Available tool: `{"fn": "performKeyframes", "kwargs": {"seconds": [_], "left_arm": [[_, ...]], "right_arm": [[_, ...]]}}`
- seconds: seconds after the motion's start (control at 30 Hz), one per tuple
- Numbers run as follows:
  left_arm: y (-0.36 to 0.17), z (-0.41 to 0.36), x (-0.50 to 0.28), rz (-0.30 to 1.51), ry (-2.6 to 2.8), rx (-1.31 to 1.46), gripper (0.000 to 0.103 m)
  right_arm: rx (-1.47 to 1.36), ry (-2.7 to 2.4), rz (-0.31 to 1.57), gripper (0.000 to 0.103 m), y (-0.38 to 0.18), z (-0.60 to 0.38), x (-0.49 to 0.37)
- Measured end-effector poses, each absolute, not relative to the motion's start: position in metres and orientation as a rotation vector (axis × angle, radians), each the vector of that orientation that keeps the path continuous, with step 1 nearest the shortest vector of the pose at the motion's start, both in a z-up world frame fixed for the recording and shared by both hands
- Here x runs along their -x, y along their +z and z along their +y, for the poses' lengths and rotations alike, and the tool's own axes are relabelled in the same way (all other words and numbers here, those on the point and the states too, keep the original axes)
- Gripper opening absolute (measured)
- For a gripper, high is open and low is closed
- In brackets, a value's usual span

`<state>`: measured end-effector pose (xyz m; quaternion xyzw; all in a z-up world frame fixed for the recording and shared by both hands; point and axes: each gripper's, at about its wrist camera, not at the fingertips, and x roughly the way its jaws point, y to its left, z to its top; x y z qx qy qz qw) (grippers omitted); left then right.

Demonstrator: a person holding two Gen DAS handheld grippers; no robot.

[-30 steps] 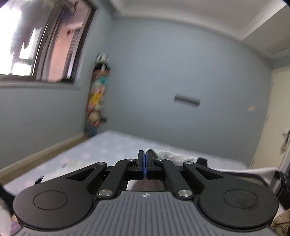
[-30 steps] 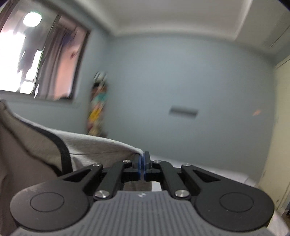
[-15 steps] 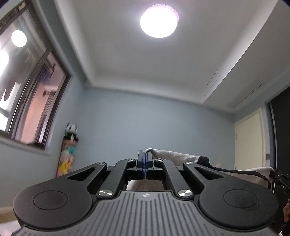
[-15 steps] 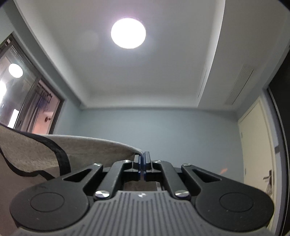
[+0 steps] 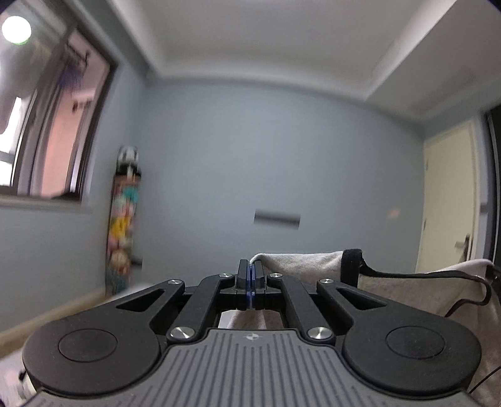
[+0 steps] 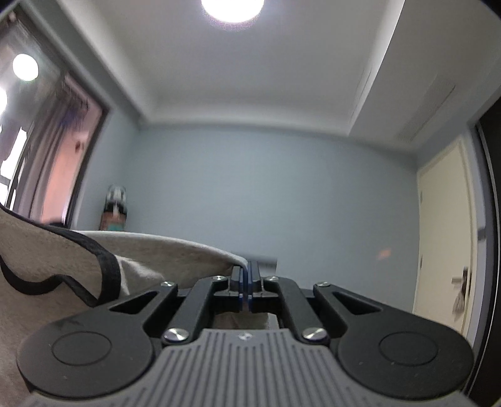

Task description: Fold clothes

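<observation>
a: item one, left gripper [image 5: 250,275]. condition?

b: jaws are seen pressed together, only a thin blue line between the pads. a white hem of the garment [image 5: 300,263] is pinched at the tips. the gripper is pointed about level at the far wall [image 5: 281,162].

a: item two, right gripper [image 6: 245,281].

b: jaws are likewise closed tight. an edge of the garment [image 6: 162,253] is caught between them, at the left of the tips.

a: item three, the garment. description and place?

b: beige-grey cloth, trimmed with a black band [image 6: 108,269]. it is held up in the air between the two grippers. in the left view it is spread to the right of the jaws; in the right view it is spread to the left and sags down past the frame's lower corner. the black band is seen curling in a loop in both views. cloth is also seen hanging below each pair of fingers.

a: item four, surroundings.

b: pale blue walls, white ceiling. a round ceiling lamp [image 6: 233,7] is lit at the top of the right view. a window [image 5: 47,125] is set at the left, much blurred. a tall colourful board [image 5: 123,219] is propped in the corner below it. a cream door [image 5: 451,200] is placed at the right. a dark slot [image 5: 277,216] is noted on the far wall; what it is cannot be told.
</observation>
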<state>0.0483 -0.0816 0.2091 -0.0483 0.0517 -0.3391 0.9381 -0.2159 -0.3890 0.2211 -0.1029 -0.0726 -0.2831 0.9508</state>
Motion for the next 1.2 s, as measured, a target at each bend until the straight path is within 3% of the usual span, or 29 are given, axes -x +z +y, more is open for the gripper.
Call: {"fn": "performKeyframes", "kwargs": {"seconds": [0.27, 0.47, 0.7, 0.93, 1.0, 1.03, 1.1, 1.2], "left_arm": [[0.126, -0.16, -0.178, 0.361, -0.627, -0.045, 0.0], [0.027, -0.236, -0.262, 0.572, -0.576, -0.112, 0.0], [-0.065, -0.292, -0.324, 0.735, -0.548, -0.118, 0.0], [-0.137, -0.327, -0.346, 0.874, -0.54, -0.152, 0.001], [-0.145, -0.329, -0.345, 0.904, -0.529, -0.139, 0.008], [-0.145, -0.324, -0.343, 0.903, -0.531, -0.12, 0.016], [-0.142, -0.315, -0.335, 0.888, -0.53, -0.086, 0.023], [-0.126, -0.301, -0.312, 0.856, -0.517, -0.074, 0.026]], "right_arm": [[0.17, -0.57, 0.131, 0.003, 0.14, -0.465, 0.088], [0.173, -0.58, 0.34, 0.003, 0.061, -0.524, -0.02], [0.129, -0.592, 0.622, 0.003, -0.048, -0.586, -0.107], [0.101, -0.552, 0.766, 0.004, -0.122, -0.609, -0.15], [0.096, -0.549, 0.798, 0.005, -0.129, -0.61, -0.157], [0.092, -0.551, 0.812, 0.009, -0.13, -0.611, -0.16], [0.085, -0.562, 0.825, 0.018, -0.129, -0.611, -0.164], [0.078, -0.59, 0.809, 0.028, -0.122, -0.614, -0.155]]}}
